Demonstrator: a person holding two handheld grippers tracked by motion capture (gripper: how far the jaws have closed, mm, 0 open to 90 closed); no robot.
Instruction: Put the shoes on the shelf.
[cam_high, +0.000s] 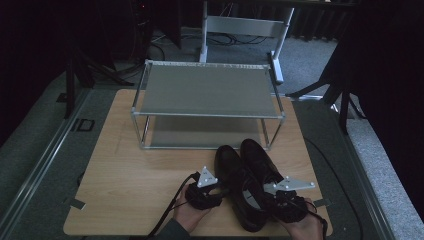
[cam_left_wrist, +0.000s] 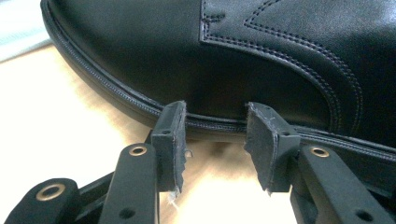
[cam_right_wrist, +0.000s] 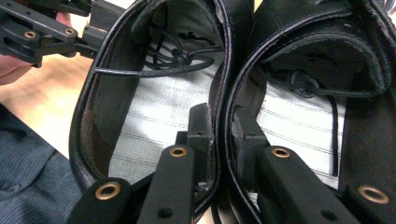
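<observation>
The two black shoes (cam_high: 250, 185) lie side by side on the worktop (cam_high: 130, 185) in front of the empty rack (cam_high: 207, 92). The right gripper (cam_right_wrist: 223, 140) pinches their two touching inner collars between its jaws, apparently to carry the pair as one. The left gripper (cam_left_wrist: 215, 135), jaws parted and holding nothing, sits against the left shoe's sole edge, likely steadying it.

place: lab/studio | cues: black curtains (cam_high: 30, 45); tripod legs (cam_high: 345, 107); floor cables (cam_high: 235, 39); grey carpet (cam_high: 385, 170)

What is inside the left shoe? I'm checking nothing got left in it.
Inside the left shoe: pale striped insole, loose black lace, and one of the right gripper fingers. The toe end is hidden.
</observation>
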